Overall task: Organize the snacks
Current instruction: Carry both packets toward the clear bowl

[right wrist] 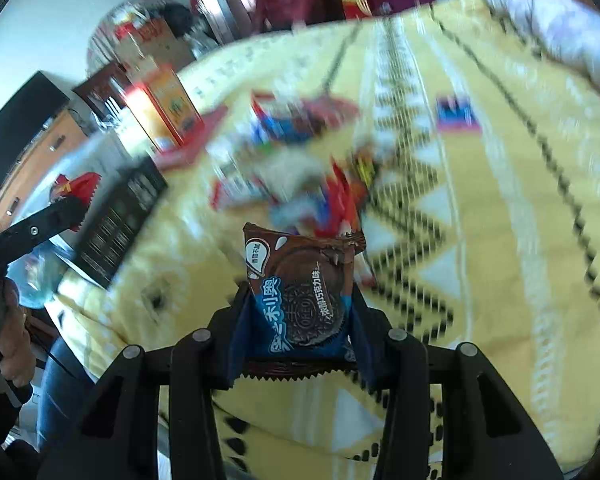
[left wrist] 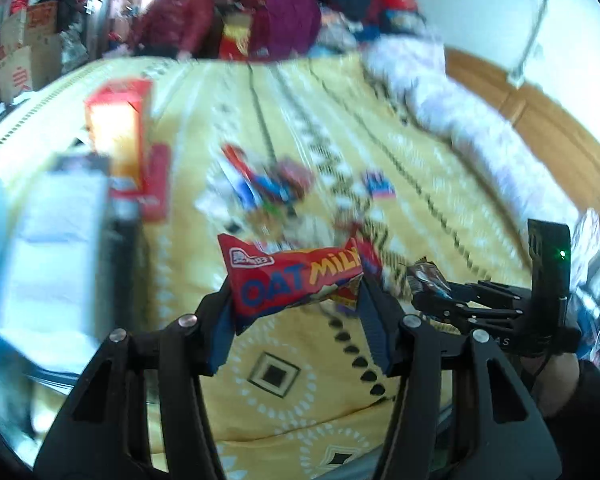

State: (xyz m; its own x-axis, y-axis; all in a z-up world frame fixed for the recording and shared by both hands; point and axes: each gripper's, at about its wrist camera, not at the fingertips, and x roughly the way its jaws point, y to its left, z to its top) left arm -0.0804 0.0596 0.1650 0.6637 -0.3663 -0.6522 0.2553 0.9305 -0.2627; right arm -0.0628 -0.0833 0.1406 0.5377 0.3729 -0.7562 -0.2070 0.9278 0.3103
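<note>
step: carry both picked snacks to the sorting spot | left gripper [left wrist: 296, 300] jaws clenched on red oat milk packet [left wrist: 296, 280], held above the bed [left wrist: 440, 160] near its front edge | right gripper [right wrist: 296, 332] jaws clenched on oreo packet [right wrist: 300, 300], also above the bed | tip: keep both grips firm, steer clear of the loose snack pile [left wrist: 268, 192] mid-bed, set each down by its own kind

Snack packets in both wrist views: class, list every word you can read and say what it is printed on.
"OAT MILK": red packet held in the left tool; its white logo is too small to read.
"OREO": embossed on the biscuit pictured on the brown-and-blue packet in the right tool.
Chinese characters there, boxes and pile: unreadable.
</note>
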